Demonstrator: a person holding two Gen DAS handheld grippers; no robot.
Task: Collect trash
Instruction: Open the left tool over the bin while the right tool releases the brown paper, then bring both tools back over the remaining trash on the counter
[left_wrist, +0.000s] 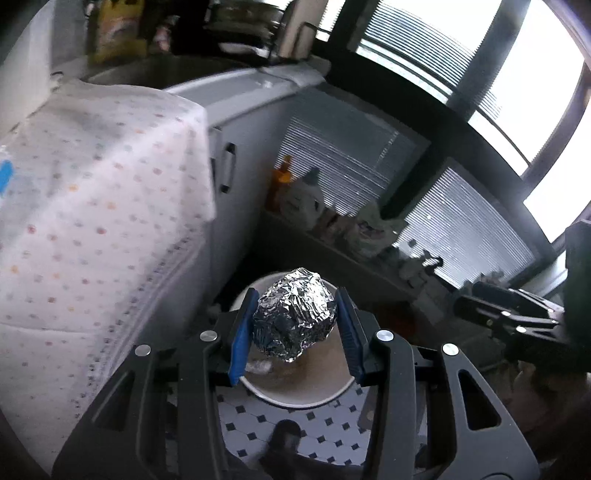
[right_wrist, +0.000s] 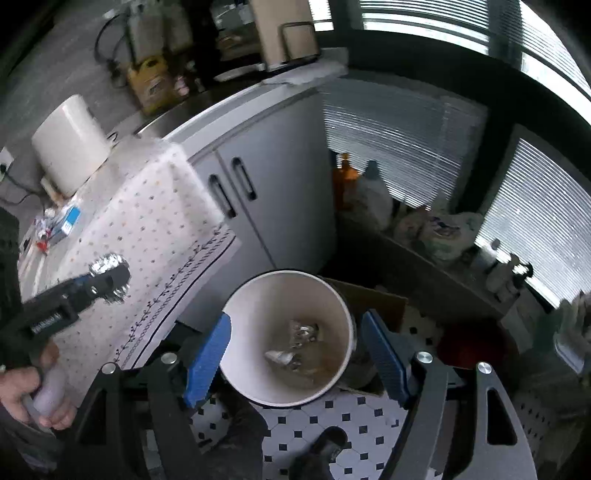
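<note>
Here the foil ball (left_wrist: 294, 314) sits clamped between the left fingers (left_wrist: 242, 332).

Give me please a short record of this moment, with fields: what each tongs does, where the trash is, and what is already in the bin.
left tongs: shut on foil ball, seen in line with the bin mouth in its own camera
right tongs: open, holding nothing
bin: white, round, on the tiled floor
bin contents: crumpled trash at the bottom
</note>
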